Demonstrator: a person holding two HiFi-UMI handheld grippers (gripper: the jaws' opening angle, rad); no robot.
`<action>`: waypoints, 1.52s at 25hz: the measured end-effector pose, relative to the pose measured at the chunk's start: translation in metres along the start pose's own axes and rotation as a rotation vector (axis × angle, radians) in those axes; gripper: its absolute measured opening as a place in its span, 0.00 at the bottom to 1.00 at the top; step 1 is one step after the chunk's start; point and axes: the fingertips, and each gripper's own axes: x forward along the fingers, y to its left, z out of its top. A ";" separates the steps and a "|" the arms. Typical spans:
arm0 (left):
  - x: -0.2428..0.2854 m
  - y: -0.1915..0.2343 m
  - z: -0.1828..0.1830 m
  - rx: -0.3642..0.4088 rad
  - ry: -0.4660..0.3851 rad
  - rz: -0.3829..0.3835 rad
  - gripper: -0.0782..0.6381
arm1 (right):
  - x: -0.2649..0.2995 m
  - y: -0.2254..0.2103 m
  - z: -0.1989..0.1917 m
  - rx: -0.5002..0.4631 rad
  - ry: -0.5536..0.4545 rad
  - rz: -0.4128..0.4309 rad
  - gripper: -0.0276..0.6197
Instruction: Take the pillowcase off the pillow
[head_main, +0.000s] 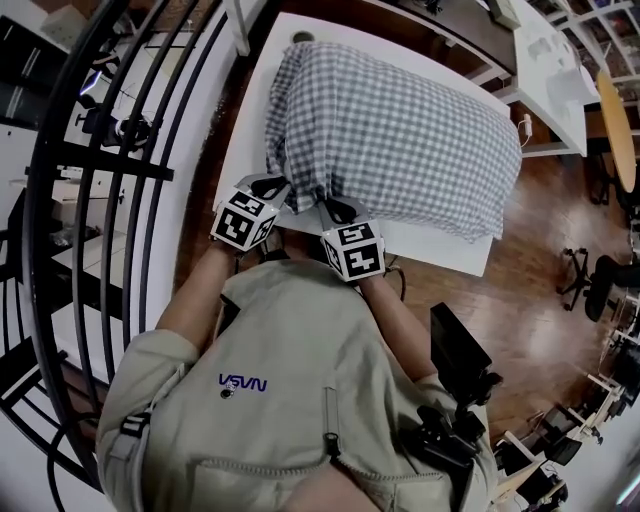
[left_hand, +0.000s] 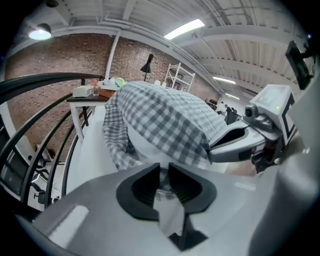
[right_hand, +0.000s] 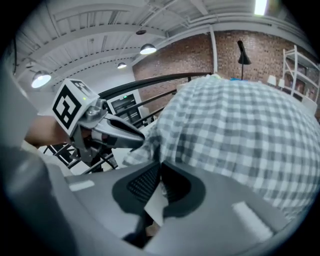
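A pillow in a grey-and-white checked pillowcase (head_main: 390, 140) lies on a white table (head_main: 440, 248). Both grippers are at its near, open end. My left gripper (head_main: 272, 186) holds the left part of the case's edge. In the left gripper view its jaws (left_hand: 164, 176) stand almost together with checked cloth pinched between them, and the white pillow (left_hand: 152, 150) shows inside the opening. My right gripper (head_main: 340, 210) is beside it, a little to the right. In the right gripper view its jaws (right_hand: 159, 175) are shut on a fold of the checked cloth (right_hand: 240, 130).
A black curved railing (head_main: 100, 200) runs along the left side of the table. More white tables (head_main: 545, 60) stand at the back right, and office chairs (head_main: 600, 280) stand on the wooden floor at the right. The person's torso is close against the table's near edge.
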 end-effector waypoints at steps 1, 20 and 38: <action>0.004 -0.001 -0.001 0.011 0.014 -0.005 0.24 | -0.002 0.000 0.000 0.000 -0.002 -0.004 0.07; 0.018 -0.014 0.019 0.119 0.036 -0.057 0.37 | -0.013 -0.014 -0.005 0.007 -0.019 -0.035 0.07; -0.033 0.009 0.067 -0.114 -0.216 -0.042 0.13 | -0.060 -0.053 0.033 0.010 -0.200 -0.250 0.05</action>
